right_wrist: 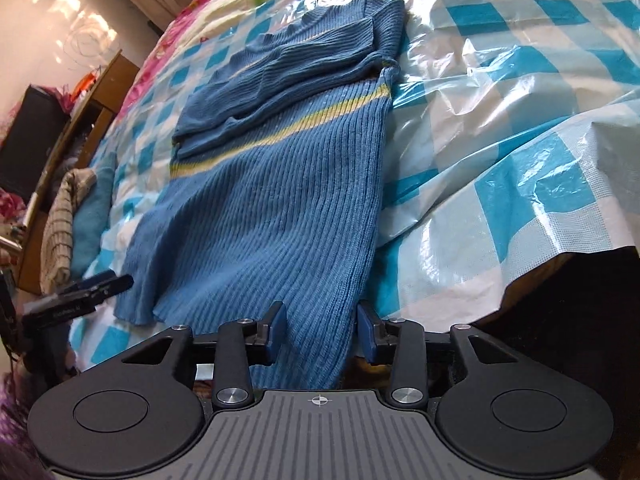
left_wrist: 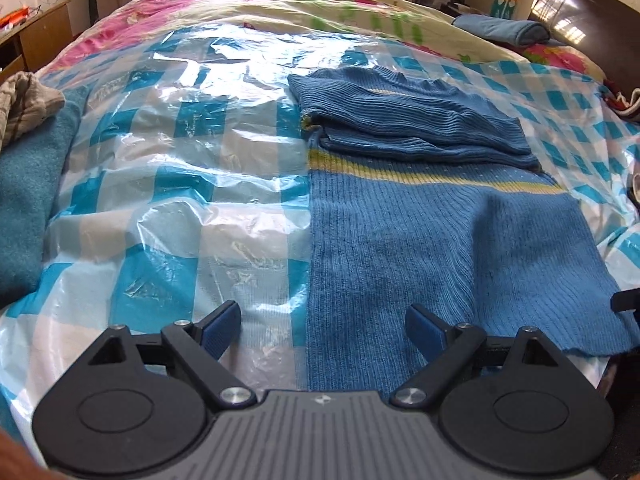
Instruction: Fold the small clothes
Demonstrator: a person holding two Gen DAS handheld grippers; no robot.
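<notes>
A blue ribbed sweater [left_wrist: 440, 232], sleeves folded across its chest, fills the centre-right of the checked plastic sheet [left_wrist: 180, 184]. The left gripper [left_wrist: 320, 332] and right gripper [right_wrist: 322, 330] gape wide at its hem. Both should pinch the hem corners evenly before folding upward.

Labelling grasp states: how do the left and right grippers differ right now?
The left gripper is spread wide, one finger over the checked plastic sheet, the other over the blue sweater. The right gripper is narrower, open, both fingers straddling the sweater's hem corner at the bed edge. Left hovers at the hem's left side; right is lined up to pinch. Neither holds fabric.
</notes>
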